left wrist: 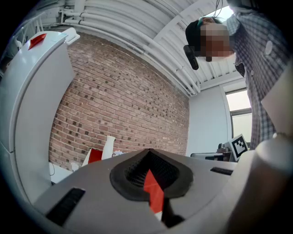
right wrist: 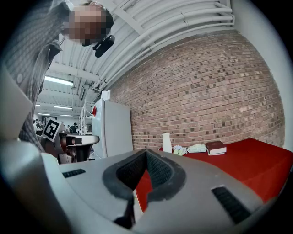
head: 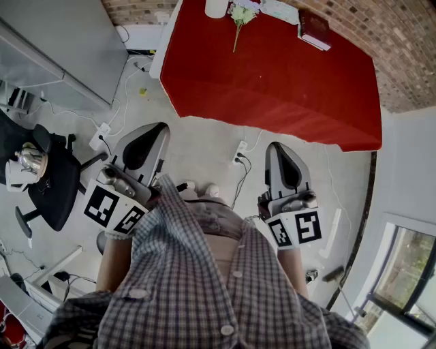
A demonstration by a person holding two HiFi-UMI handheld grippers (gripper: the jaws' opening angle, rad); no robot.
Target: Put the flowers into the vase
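A white vase [head: 216,7] stands at the far edge of the red table [head: 286,88], and a bunch of pale flowers [head: 240,16] lies on the cloth beside it. In the right gripper view the vase [right wrist: 167,142] and the flowers [right wrist: 179,150] are small and far off. The left gripper view shows the vase [left wrist: 108,147] at the table's left end. My left gripper [head: 161,127] and right gripper [head: 275,146] are held level in front of my body, well short of the table. Both are shut with nothing between the jaws.
A dark red book [head: 313,28] and a pale bundle [head: 279,9] lie on the table right of the flowers. Power strips [head: 240,151] and cables run over the floor between me and the table. A black chair [head: 51,180] stands at the left, near a white cabinet [right wrist: 114,130].
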